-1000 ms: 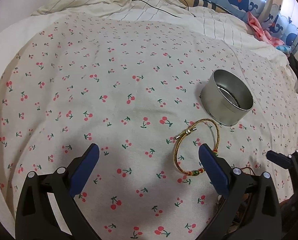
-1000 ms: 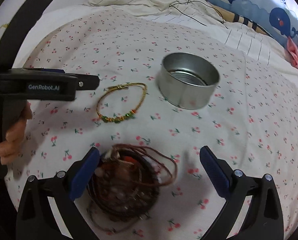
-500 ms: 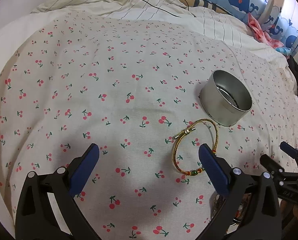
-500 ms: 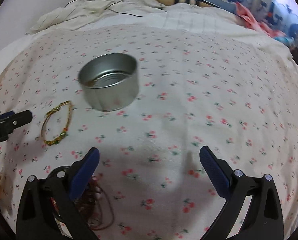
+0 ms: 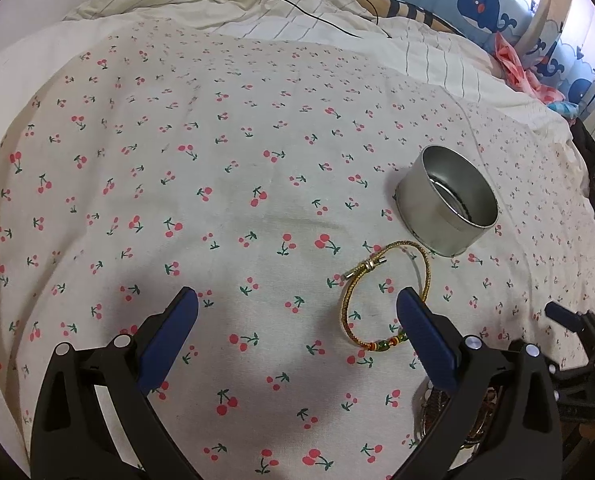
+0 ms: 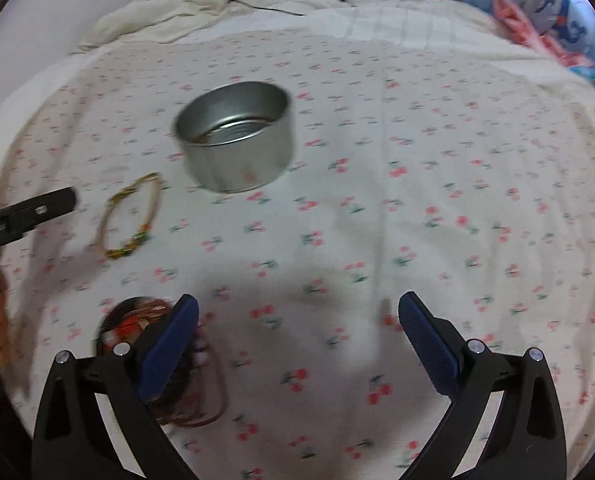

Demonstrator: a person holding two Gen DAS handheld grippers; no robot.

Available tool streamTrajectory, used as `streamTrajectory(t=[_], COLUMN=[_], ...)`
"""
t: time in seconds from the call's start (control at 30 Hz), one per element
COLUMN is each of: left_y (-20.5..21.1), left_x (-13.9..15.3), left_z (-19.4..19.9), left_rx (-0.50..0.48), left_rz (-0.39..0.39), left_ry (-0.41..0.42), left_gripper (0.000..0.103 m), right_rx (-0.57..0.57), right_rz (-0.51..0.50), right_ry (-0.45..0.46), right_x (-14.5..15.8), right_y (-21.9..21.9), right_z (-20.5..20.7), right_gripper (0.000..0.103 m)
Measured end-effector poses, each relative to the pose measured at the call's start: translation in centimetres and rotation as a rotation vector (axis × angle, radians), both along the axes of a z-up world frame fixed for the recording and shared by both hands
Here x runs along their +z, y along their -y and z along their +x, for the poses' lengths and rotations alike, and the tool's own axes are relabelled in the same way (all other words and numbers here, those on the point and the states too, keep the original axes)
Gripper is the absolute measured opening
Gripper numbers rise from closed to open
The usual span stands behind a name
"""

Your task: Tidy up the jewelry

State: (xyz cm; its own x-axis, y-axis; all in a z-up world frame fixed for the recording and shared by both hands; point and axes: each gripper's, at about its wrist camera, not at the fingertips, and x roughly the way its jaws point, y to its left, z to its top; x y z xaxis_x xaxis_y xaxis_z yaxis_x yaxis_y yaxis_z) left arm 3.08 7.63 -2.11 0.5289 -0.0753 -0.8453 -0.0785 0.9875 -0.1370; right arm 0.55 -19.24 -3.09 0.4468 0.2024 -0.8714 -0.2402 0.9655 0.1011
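Item: gold cord bracelet (image 5: 385, 296) w/ green beads, flat on cherry-print bed sheet (image 5: 217, 184), just beside silver tin (image 5: 449, 204), which stands open and upright, apparently empty; brown bracelet bundle (image 6: 157, 360) lies nearer the person, partly under right gripper's left finger. Left gripper (image 5: 297, 332) jaws wide apart, nothing held, bracelet ahead and to its right, bead end touching/behind right finger in view, loop's long axis running roughly away toward tin. Right gripper (image 6: 297, 336) also wide apart, empty, view blurred; left looks nearer the bracelet, so likely pick = left, w/ small shift right.
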Motion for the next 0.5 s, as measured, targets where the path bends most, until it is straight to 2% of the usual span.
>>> streamTrajectory(t=[0.1,0.2,0.27,0.5], left_y=[0.0,-0.1,0.0,0.2], left_x=[0.0,-0.1,-0.1,-0.3], left_z=[0.0,0.1,0.1,0.1], left_rx=[0.001,-0.001,-0.002,-0.007], left_rz=[-0.006,-0.010,-0.011,-0.012], left_ry=[-0.002,-0.003,-0.005,-0.011], left_gripper=[0.096,0.096,0.096,0.096], right_rx=[0.076,0.129,0.127,0.052], right_rz=[-0.014,-0.079,-0.115,-0.122], right_ry=[0.007,0.016,0.028,0.057], right_x=[0.1,-0.3,-0.7,-1.3], right_y=[-1.3,-3.1,-3.7,-3.7], right_z=[-0.5,-0.9,-1.0,0.0], right_gripper=[0.096,0.096,0.096,0.096])
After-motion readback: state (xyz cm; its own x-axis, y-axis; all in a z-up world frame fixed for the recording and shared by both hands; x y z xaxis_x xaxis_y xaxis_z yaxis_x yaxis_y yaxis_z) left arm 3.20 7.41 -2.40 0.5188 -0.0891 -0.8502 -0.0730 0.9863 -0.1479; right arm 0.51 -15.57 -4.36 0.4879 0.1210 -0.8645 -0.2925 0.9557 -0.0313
